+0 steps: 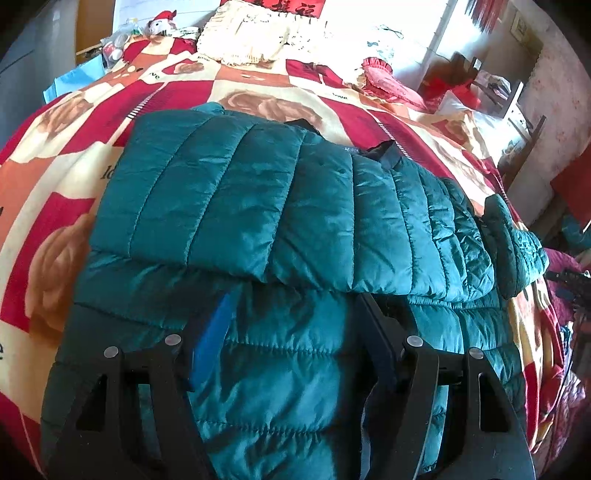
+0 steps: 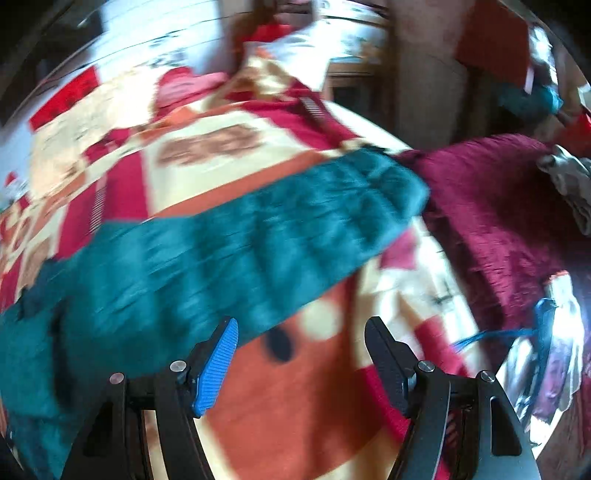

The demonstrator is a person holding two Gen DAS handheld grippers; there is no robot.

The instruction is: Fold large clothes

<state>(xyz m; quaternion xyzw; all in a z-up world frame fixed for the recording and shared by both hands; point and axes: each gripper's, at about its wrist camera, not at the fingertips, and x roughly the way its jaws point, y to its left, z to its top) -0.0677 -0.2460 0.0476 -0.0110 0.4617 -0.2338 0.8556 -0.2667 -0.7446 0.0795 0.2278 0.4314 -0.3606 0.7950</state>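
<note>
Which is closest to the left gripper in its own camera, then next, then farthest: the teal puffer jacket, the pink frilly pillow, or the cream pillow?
From the left gripper:
1. Teal puffer jacket, right under its fingers.
2. Pink frilly pillow, farther up the bed, right side.
3. Cream pillow, at the bed's far end.

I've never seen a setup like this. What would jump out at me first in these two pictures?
A big teal puffer jacket lies partly folded in the middle of a bed, on a loud red, cream and orange rose-patterned bedspread. At the bottom of each view, a black two-finger gripper with one blue pad stands open: the left gripper over the jacket, the right gripper over bare bedspread.
</note>
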